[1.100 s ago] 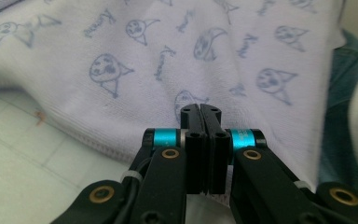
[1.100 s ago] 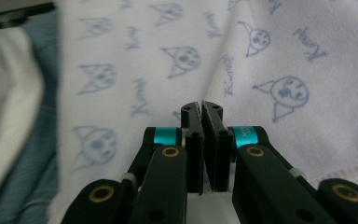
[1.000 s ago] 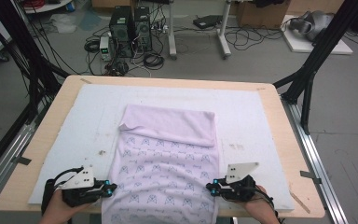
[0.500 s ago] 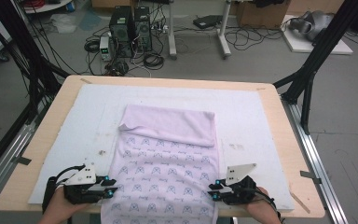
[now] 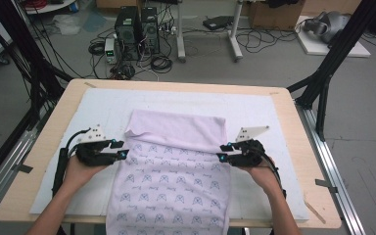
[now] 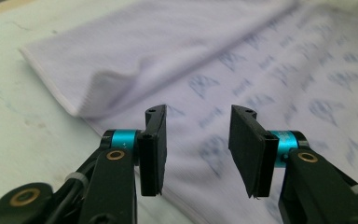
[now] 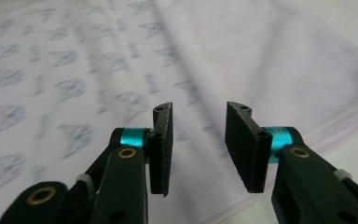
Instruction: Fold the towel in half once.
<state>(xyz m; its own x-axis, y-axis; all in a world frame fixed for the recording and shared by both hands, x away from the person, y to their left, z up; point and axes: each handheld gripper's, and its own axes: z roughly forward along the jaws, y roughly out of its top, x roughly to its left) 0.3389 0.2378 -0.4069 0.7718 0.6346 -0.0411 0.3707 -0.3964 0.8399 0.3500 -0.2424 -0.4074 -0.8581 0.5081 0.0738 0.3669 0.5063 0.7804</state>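
Lilac towel (image 5: 174, 176) lies flat mid-table (image 5: 274, 105), far end folded back, near end hanging off the front edge. Left tongs (image 5: 122, 149) and right tongs (image 5: 221, 152) have just been opening, both spread w/ nothing between, at its side edges. Prob. light, soft, floppy; pinch hems or corners.

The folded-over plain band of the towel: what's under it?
The plain band lies on the patterned towel, which rests on a white mat. Whatever the fold covers is hidden.
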